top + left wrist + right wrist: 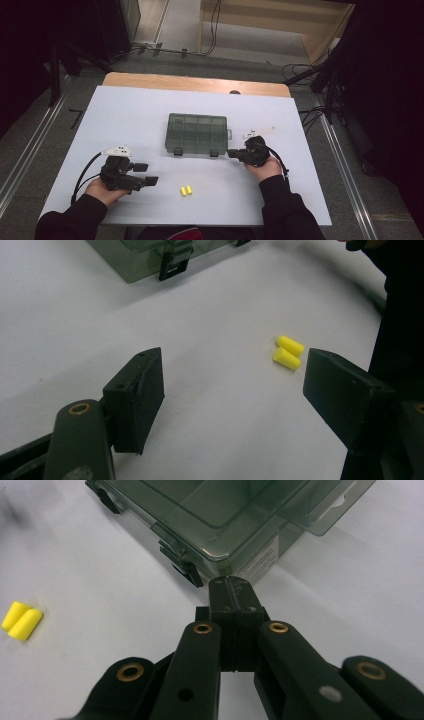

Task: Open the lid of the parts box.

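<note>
A smoky clear plastic compartment box [196, 133] lies shut in the middle of the white table, with black latches on its near side [187, 570]. Two yellow foam earplugs [186, 190] lie side by side on the table in front of it [288, 352] [21, 620]. My left gripper [146, 173] is low at the left, open, jaws wide apart with nothing between them, the earplugs just beyond its right jaw [235, 385]. My right gripper [232, 153] is shut, empty, its tip almost at the box's near right corner [232, 586].
The white board [125, 115] covers a wooden table whose far edge shows. Cables and black stands crowd the floor beyond and to the right. A person's dark sleeves [285, 210] come in from the bottom.
</note>
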Demonstrator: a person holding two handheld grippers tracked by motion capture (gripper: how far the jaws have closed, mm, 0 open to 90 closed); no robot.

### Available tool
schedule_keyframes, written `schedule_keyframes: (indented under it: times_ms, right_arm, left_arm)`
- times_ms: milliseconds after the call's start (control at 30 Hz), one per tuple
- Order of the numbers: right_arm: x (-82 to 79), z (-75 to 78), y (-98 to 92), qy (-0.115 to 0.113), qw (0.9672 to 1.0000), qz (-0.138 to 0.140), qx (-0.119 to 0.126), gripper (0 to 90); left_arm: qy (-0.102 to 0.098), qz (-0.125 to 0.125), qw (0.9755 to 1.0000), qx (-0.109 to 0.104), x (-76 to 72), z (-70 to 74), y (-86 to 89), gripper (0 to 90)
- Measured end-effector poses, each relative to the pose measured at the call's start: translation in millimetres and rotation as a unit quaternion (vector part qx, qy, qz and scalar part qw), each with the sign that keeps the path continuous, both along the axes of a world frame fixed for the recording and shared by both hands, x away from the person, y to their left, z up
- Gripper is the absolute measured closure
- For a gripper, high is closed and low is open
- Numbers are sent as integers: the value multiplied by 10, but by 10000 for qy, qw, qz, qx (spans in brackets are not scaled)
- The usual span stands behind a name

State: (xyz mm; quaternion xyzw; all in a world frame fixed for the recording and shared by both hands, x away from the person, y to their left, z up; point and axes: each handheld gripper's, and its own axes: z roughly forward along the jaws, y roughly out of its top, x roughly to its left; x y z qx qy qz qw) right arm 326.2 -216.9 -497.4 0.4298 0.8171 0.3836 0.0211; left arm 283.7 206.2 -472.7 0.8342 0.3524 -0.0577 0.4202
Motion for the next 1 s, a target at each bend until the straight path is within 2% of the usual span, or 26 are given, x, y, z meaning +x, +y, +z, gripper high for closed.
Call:
schedule_keyframes:
  times_ms: [800,1000]
  right_arm:
    - [-14,66,7,-134,9999,9,56,873]
    - [-6,103,8,-94,9999,3,99,872]
  left_arm:
    - [-4,-15,10000,-43,-1,5,2,248]
    - [-1,-16,10000,-20,0,6,-1,248]
